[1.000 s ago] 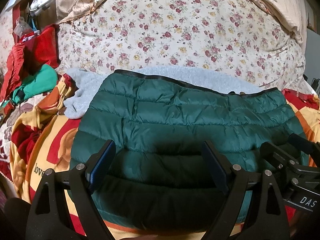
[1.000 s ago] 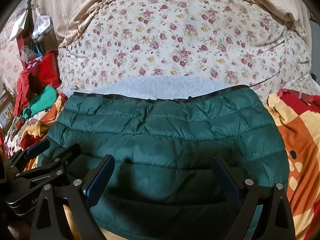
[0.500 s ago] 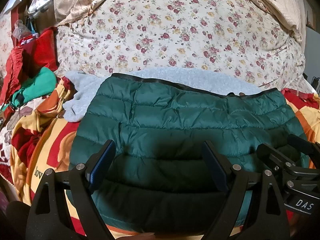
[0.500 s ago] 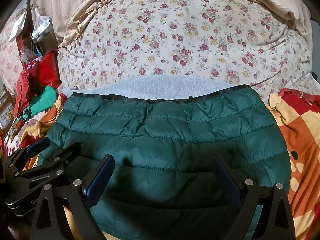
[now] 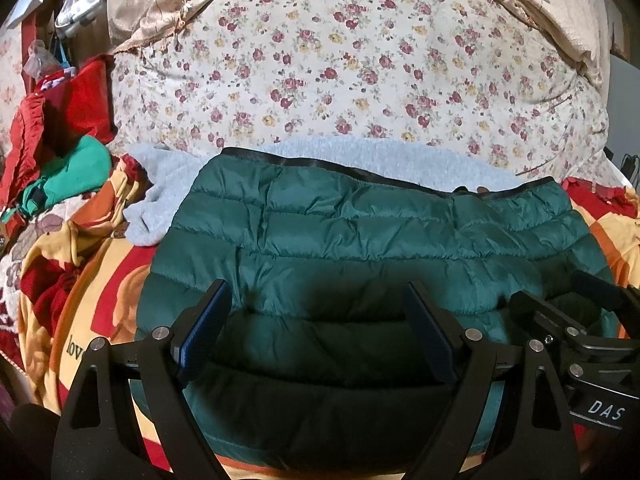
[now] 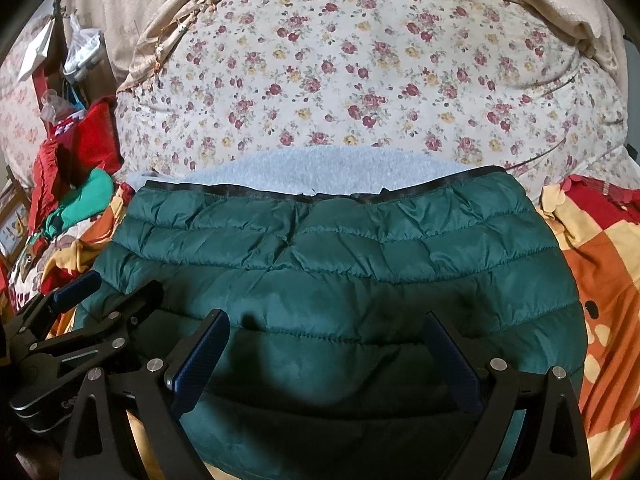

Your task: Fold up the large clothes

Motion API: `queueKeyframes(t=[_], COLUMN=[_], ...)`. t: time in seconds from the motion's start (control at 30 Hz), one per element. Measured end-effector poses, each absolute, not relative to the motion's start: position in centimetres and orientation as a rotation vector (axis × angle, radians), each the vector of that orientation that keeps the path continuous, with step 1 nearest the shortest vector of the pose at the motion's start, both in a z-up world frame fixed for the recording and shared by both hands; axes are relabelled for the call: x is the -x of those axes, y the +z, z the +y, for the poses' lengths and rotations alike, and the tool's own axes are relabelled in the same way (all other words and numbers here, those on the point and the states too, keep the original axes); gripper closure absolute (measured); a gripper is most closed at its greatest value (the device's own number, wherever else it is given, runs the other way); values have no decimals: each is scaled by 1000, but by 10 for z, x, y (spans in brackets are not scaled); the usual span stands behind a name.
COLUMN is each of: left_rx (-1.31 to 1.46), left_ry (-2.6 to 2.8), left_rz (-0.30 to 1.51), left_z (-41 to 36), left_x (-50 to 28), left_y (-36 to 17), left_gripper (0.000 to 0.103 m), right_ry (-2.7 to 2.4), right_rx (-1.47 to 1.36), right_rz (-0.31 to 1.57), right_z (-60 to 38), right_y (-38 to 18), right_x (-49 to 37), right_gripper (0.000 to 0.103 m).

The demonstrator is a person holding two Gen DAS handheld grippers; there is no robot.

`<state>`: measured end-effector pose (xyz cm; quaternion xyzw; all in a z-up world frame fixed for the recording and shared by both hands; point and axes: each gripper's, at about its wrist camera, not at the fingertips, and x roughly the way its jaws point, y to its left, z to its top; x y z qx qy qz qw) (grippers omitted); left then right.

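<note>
The dark green quilted jacket (image 6: pixel 328 280) lies folded flat, overlapping a pale blue fleece (image 6: pixel 336 172).

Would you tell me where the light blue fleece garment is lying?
The light blue fleece garment lies just beyond the green quilted jacket, partly under its black-trimmed far edge, against the floral bedding.

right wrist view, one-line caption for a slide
Open right claw poised above a folded dark green quilted puffer jacket on a floral bedspread.

The green quilted jacket (image 5: pixel 360 240) hides most of the pale fleece garment (image 5: pixel 168 196); its near edge is cut off.
</note>
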<state>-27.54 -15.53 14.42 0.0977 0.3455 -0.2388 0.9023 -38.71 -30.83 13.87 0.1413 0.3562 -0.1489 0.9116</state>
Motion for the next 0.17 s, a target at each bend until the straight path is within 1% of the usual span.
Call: queueKeyframes(t=[0.17], left_rx=[-202], left_ry=[-502], left_rz=[720], left_z=[-153], left_x=[274], left_y=[145], left_gripper=[16], right_ry=[-307], right_rx=[-294], right_rz=[735], right_z=[-307], right_y=[138], right_x=[387], right_gripper=[7])
